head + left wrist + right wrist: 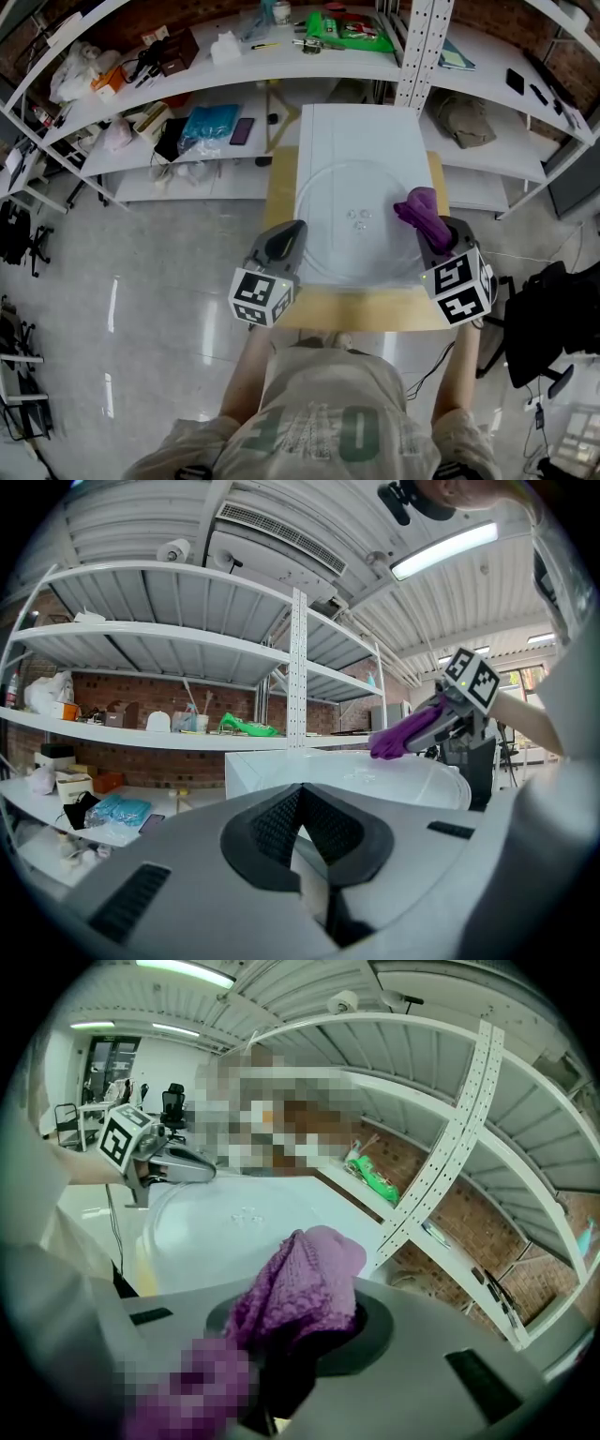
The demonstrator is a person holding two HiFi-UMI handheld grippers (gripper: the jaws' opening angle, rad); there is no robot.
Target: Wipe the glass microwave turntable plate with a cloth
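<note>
The clear glass turntable plate (361,230) lies flat on a white board (361,136), its hub bumps near the middle. My left gripper (292,232) is shut with its tips at the plate's left rim; I cannot see whether they pinch the rim. In the left gripper view the jaws (300,794) meet in front of the plate (403,780). My right gripper (433,228) is shut on a bunched purple cloth (417,206), held just over the plate's right edge. The right gripper view shows the cloth (305,1283) filling the jaws, the plate (234,1227) beyond.
The board rests on a wooden table (375,311). White shelving (281,61) with clutter, including a green packet (352,28), stands behind the table. A steel upright (417,52) rises at the back right. A black chair (544,309) is to my right.
</note>
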